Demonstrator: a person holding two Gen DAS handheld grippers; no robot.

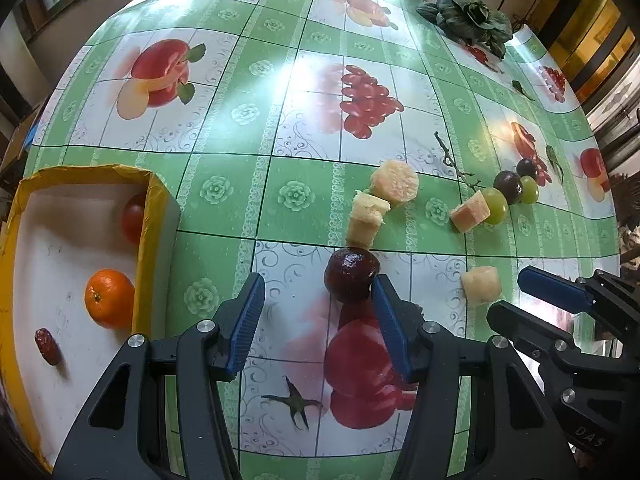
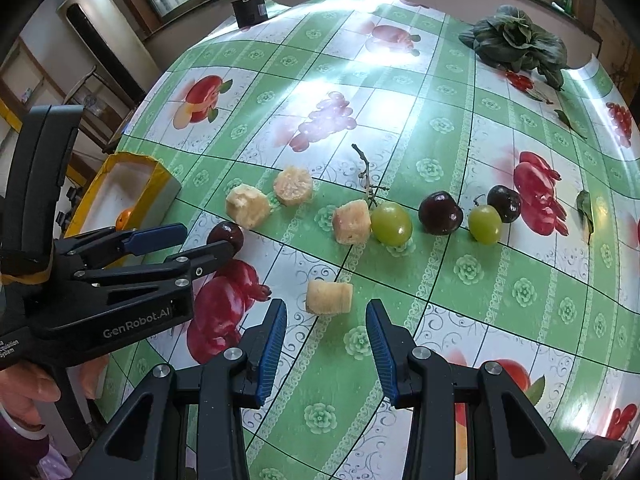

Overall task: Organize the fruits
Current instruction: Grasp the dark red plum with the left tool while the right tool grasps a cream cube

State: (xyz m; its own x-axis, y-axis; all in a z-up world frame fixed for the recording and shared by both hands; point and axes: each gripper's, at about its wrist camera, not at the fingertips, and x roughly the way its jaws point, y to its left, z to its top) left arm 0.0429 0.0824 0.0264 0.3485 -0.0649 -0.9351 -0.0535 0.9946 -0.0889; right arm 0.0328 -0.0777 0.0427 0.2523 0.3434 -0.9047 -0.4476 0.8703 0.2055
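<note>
My left gripper (image 1: 318, 294) is open; a dark red cherry (image 1: 351, 274) lies on the cloth just ahead, touching its right fingertip (image 1: 382, 292). It also shows in the right wrist view (image 2: 225, 237). My right gripper (image 2: 326, 316) is open and empty, just short of a pale yellow fruit chunk (image 2: 329, 298). Other chunks (image 2: 247, 205), (image 2: 293, 185), (image 2: 352, 222), two green grapes (image 2: 391, 223), (image 2: 485, 224) and two dark cherries (image 2: 440, 213), (image 2: 505, 203) lie in a row beyond. A yellow-rimmed white box (image 1: 150, 216) at left holds an orange (image 1: 109, 298), a red date (image 1: 48, 346) and a red fruit (image 1: 133, 218).
A leafy green vegetable (image 2: 516, 42) lies at the table's far right. A bare grape stem (image 2: 366, 178) and loose leaves (image 2: 585, 208) lie on the fruit-print tablecloth (image 2: 440, 276). A black object (image 2: 250, 8) stands at the far edge.
</note>
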